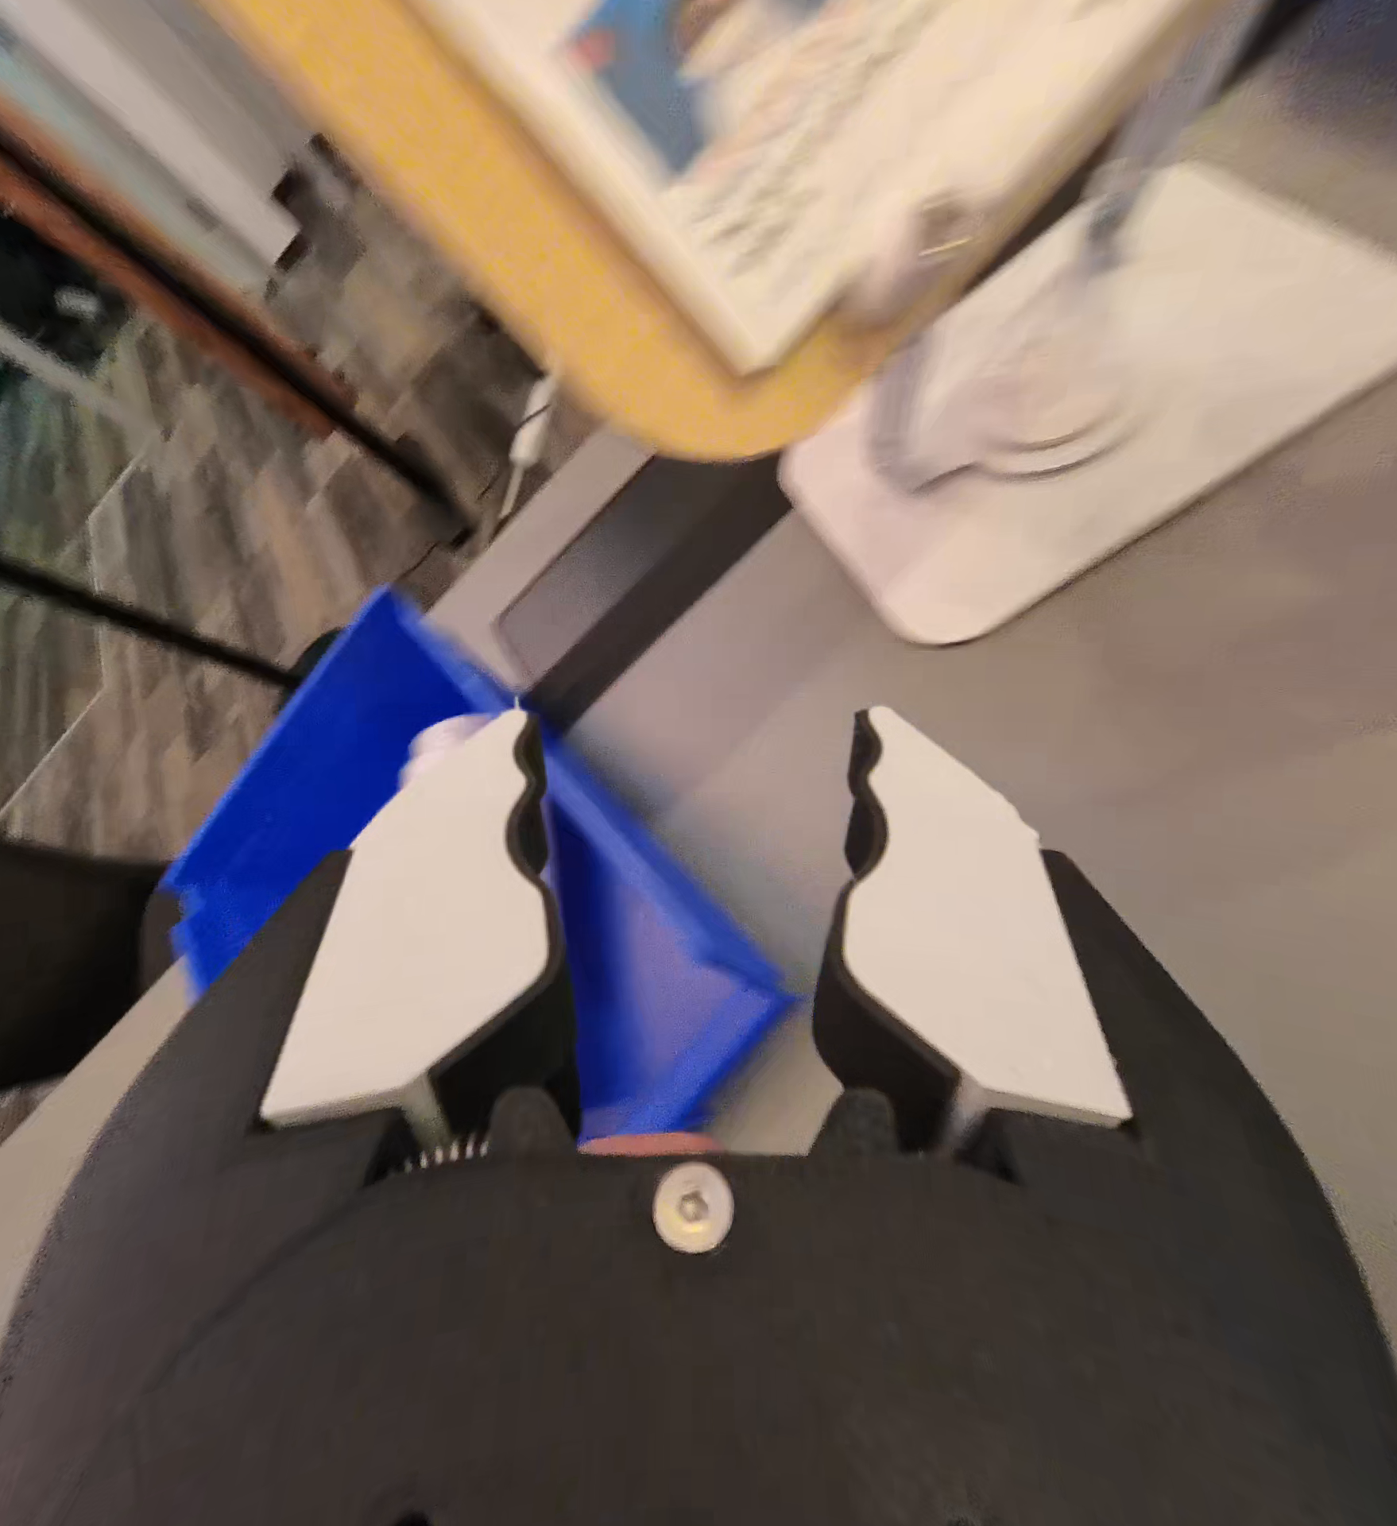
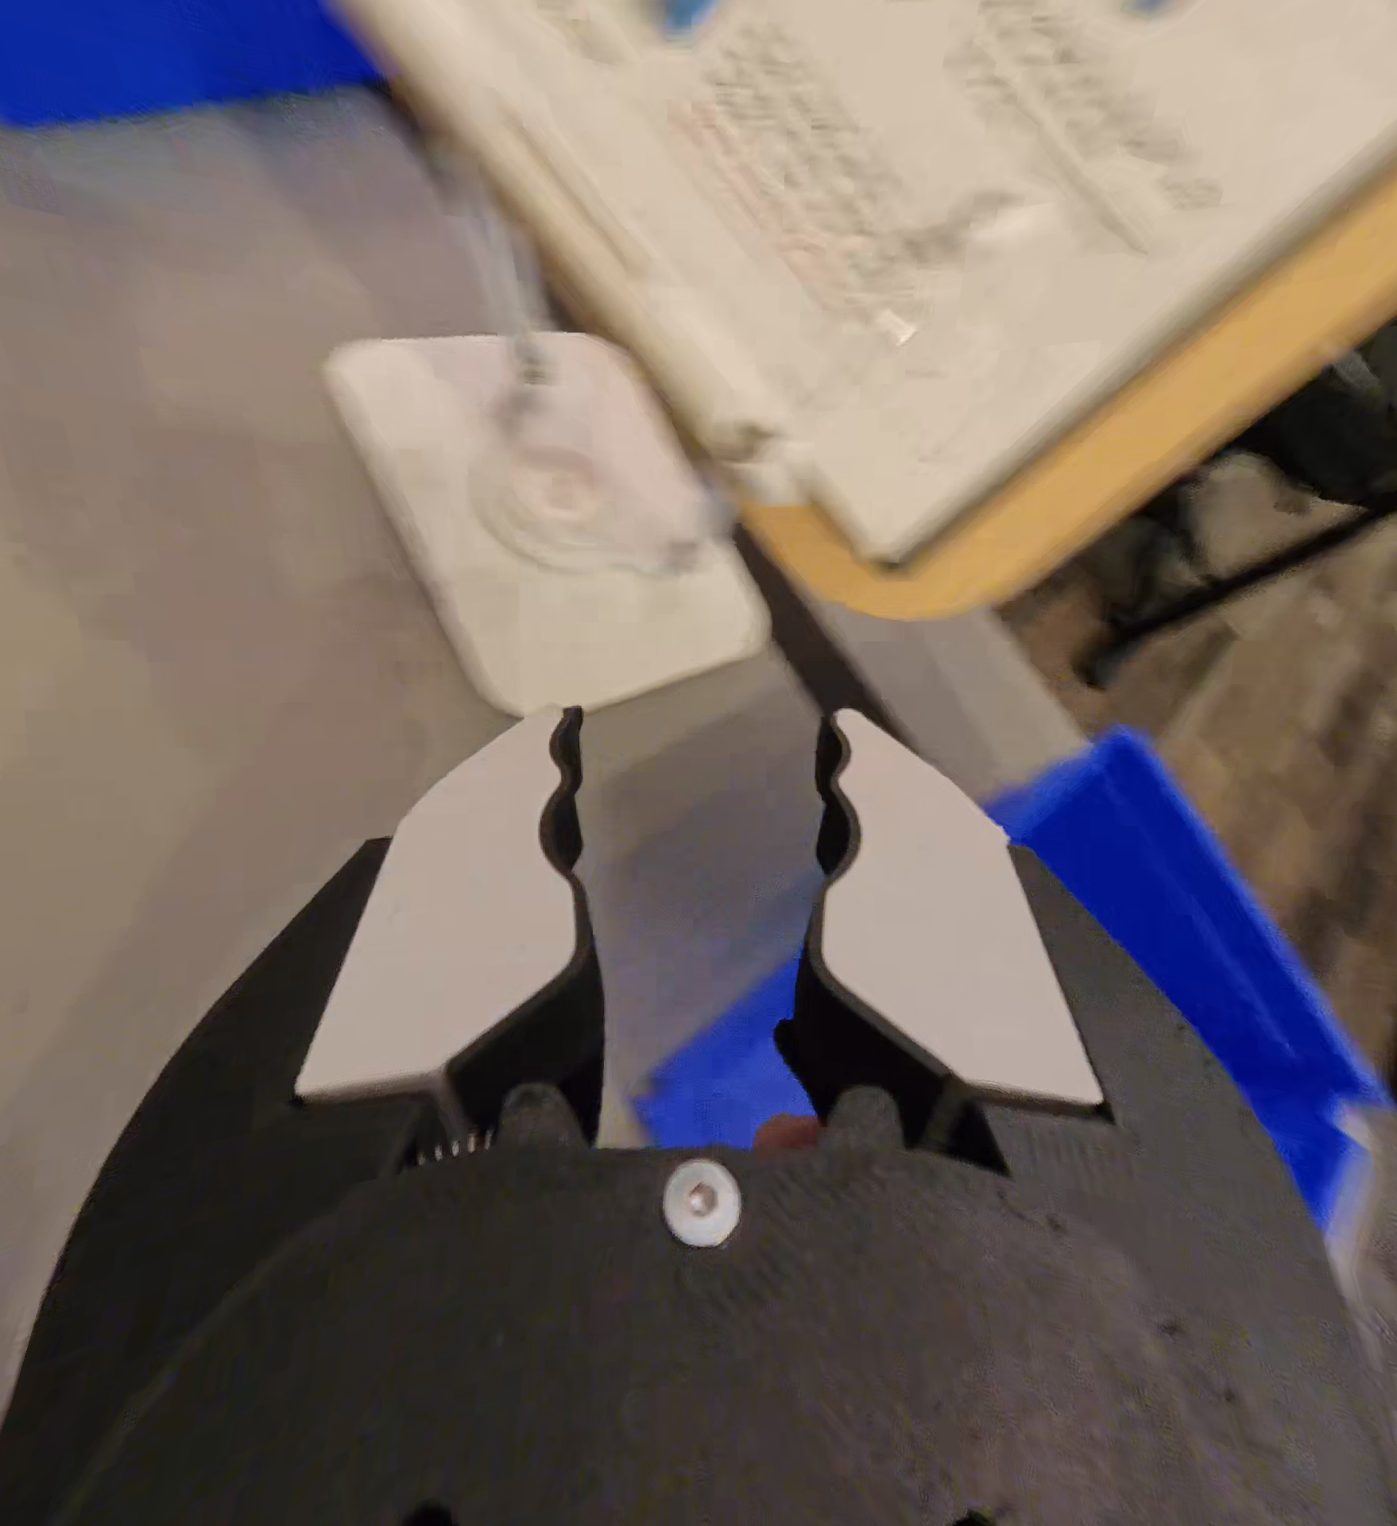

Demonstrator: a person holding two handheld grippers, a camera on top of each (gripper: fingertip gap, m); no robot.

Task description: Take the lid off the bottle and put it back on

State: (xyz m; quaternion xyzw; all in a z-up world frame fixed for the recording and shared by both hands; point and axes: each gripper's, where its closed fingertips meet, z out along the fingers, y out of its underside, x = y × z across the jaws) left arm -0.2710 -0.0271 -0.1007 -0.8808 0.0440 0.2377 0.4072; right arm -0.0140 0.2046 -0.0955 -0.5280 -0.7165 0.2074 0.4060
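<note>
Both views are heavily motion-blurred and tilted. In the left wrist view, the left hand-held gripper (image 1: pixel 695 735), with black body and pale grey finger plates, is seen released, its two fingers spread with a clear gap and nothing between them. Beneath and behind its left finger a bright blue plastic bin (image 1: pixel 324 793) rests at the edge of the smooth grey surface (image 1: pixel 1174 826); a small whitish object (image 1: pixel 443 739) shows inside the bin just beside the fingertip, too blurred to be identified. Farther off, a white rounded-square base plate (image 1: pixel 1157 429) carrying a clear stand lies on the surface, and a cream printed board with a tan rim (image 1: pixel 596 206) hangs above it. Patterned grey carpet (image 1: pixel 142 495) is visible at far left.

In the right wrist view, the right hand-held gripper (image 2: pixel 703 727) is likewise released and empty, its fingers parted over the grey surface. The white base plate (image 2: pixel 563 528) lies just beyond the fingertips, with the printed board at upper right. A blue plastic bin (image 2: pixel 1157 892) sits at near right by the surface edge, and a second blue shape (image 2: pixel 142 49) fills the far left corner.

The bottle and its lid cannot be made out with certainty in either view.
</note>
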